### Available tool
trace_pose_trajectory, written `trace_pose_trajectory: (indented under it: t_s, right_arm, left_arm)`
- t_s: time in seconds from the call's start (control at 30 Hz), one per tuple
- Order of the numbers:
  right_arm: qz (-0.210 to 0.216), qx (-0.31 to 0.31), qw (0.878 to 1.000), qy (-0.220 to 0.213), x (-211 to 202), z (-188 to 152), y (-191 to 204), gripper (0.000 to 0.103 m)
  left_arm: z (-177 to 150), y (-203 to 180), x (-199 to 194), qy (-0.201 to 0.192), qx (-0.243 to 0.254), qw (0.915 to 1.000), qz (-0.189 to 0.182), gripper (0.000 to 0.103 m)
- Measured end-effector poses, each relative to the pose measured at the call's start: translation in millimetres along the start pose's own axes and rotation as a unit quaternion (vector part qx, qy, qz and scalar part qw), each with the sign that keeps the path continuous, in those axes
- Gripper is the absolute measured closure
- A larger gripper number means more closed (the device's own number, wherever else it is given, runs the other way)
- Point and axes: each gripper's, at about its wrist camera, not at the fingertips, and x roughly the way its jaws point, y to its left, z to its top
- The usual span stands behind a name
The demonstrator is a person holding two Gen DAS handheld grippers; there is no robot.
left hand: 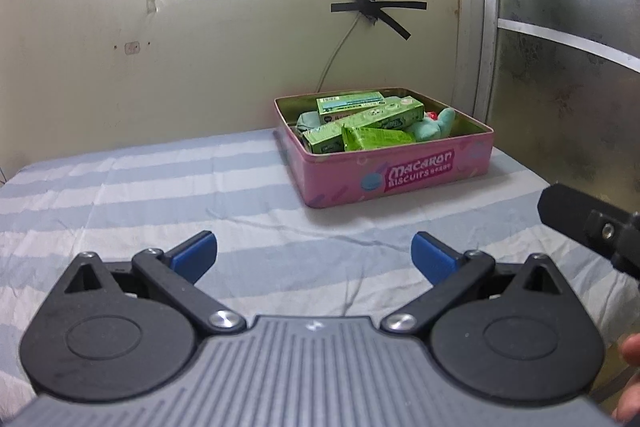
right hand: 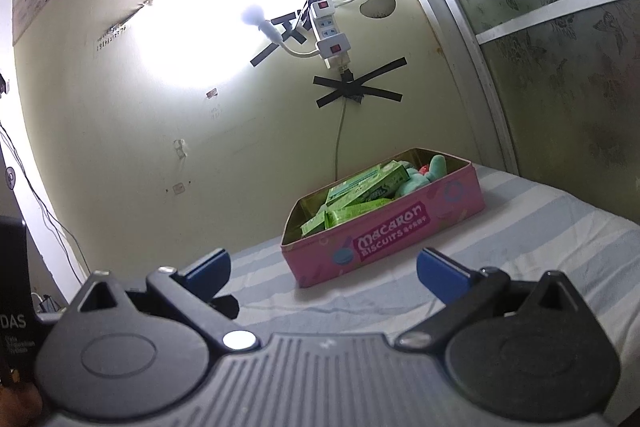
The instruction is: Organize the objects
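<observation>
**Pink tin of green boxes on a striped bed, both grippers empty**

Pink biscuit tin (left hand: 400, 167), lidless, sitting at the far right of a blue-and-white striped sheet (left hand: 140, 195), close to the pale green wall (left hand: 160, 47). Lettered long side turned toward the cameras; long axis running left to right in the left wrist view, slanting up to the right in the right wrist view. Packed inside: several green boxes (left hand: 360, 123) lying flat and overlapping, mostly lengthwise along the tin, plus a teal soft toy (left hand: 434, 127) at the right end, half buried and hard to identify. Something small and red beside the toy, too hidden to name.

Left gripper (left hand: 314, 253) low over the sheet, well short of the tin, blue fingers (left hand: 196, 253) spread wide, nothing between them. Right gripper (right hand: 323, 273) likewise spread and empty, tin just beyond its fingers. Black part of the right gripper cut off at the right edge of the left wrist view, with fingertips of a hand (left hand: 632, 379) barely showing below it.

On the wall above the tin: power strip (right hand: 330, 27) fixed with crossed black tape (right hand: 358, 87), cord hanging down behind the tin. Lamp glare washing out the upper wall.
</observation>
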Motion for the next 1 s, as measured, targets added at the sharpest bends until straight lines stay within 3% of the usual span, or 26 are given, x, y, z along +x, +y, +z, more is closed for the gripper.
trace_pose_trajectory:
  t_s: [1.0]
  right_arm:
    - [0.004, 0.020, 1.000, -0.005, -3.6, -6.3, 3.2, 0.000]
  left_arm:
    - [-12.8, -14.3, -7.7, 0.009, 0.028, 0.9996, 0.007, 0.000]
